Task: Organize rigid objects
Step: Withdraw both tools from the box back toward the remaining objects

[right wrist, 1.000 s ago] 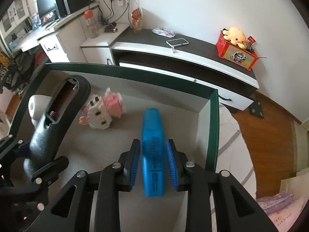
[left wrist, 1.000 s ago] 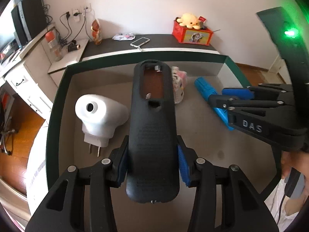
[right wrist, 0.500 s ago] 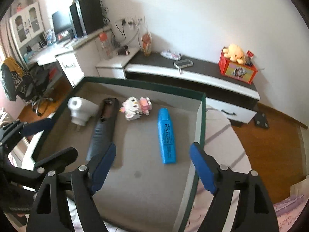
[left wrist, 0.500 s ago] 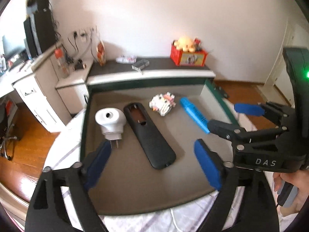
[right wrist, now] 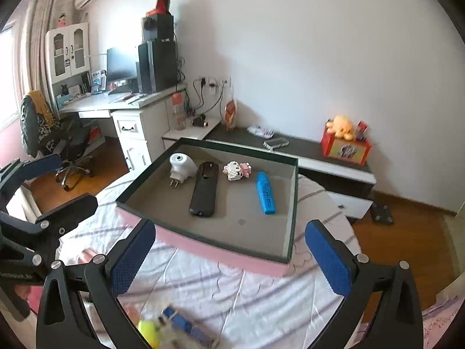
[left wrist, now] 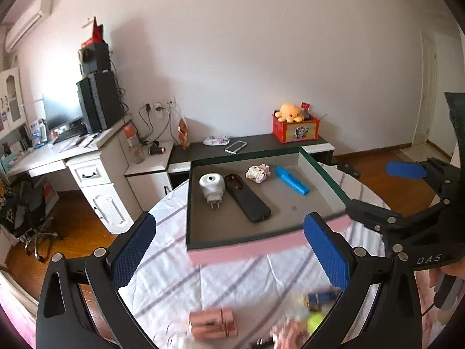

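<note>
A shallow box with a dark green rim and pink outer wall sits on a striped cloth. In it lie a white plug adapter, a black remote, a pink-and-white block figure and a blue marker. My left gripper is open and empty, held back in front of the box. My right gripper is open and empty too, also in front of the box.
Small loose items lie blurred on the cloth near me: a pink block, a yellow-green thing and a blue piece. Behind the box stand a low dark cabinet, a white desk and an office chair.
My left gripper let go of the black remote and my right gripper let go of the blue marker. Both opened wide and pulled back and up, out of the box.
</note>
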The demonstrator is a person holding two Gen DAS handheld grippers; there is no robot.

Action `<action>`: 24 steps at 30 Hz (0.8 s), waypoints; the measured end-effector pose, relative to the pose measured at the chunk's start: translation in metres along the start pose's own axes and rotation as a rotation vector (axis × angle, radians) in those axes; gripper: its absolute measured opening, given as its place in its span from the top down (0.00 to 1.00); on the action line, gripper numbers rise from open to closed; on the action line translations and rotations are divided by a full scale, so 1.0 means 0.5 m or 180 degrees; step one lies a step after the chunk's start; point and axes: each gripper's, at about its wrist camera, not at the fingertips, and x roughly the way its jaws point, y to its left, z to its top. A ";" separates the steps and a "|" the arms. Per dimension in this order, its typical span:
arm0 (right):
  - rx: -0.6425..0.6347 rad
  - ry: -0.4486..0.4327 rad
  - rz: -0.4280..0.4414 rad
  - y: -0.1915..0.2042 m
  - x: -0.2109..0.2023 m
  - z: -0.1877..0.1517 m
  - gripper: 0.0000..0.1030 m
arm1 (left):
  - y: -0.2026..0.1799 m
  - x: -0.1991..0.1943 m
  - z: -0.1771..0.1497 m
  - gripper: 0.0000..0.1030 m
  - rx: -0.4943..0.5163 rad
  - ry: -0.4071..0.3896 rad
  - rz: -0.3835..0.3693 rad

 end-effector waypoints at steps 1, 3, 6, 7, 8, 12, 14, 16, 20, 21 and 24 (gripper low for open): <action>-0.0006 -0.0018 -0.0043 0.006 -0.013 -0.009 0.00 | 0.002 -0.017 -0.011 0.00 -0.0005 -0.0020 0.0022; 0.0039 -0.0109 -0.0081 0.015 -0.046 -0.031 0.00 | 0.004 -0.044 -0.033 0.00 -0.0004 -0.0051 0.0057; 0.0108 -0.0191 -0.0130 0.027 -0.091 -0.065 0.00 | 0.003 -0.078 -0.070 0.00 0.0030 -0.0040 0.0120; 0.0118 -0.0228 -0.0150 0.033 -0.105 -0.077 0.00 | 0.002 -0.089 -0.083 0.00 0.0052 -0.0048 0.0147; 0.0135 -0.0245 -0.0169 0.037 -0.117 -0.090 0.00 | 0.002 -0.099 -0.093 0.00 0.0076 -0.0046 0.0146; 0.0271 -0.0279 -0.0159 0.053 -0.154 -0.136 0.00 | -0.002 -0.135 -0.132 0.00 0.0069 -0.0028 0.0060; 0.0337 -0.0298 -0.0164 0.061 -0.171 -0.156 0.00 | -0.005 -0.150 -0.149 0.00 0.0062 -0.0034 0.0069; 0.0361 -0.0309 -0.0173 0.068 -0.186 -0.172 0.00 | -0.004 -0.162 -0.163 0.00 0.0046 -0.0043 0.0079; 0.0346 -0.0255 -0.0215 0.077 -0.194 -0.195 0.00 | 0.000 -0.188 -0.193 0.00 -0.0007 -0.0057 0.0062; 0.0346 -0.0254 -0.0238 0.079 -0.199 -0.205 0.00 | 0.000 -0.194 -0.199 0.00 -0.0008 -0.0057 0.0056; 0.0336 -0.0202 -0.0251 0.080 -0.197 -0.217 0.00 | 0.005 -0.206 -0.219 0.00 0.0014 -0.0044 -0.0009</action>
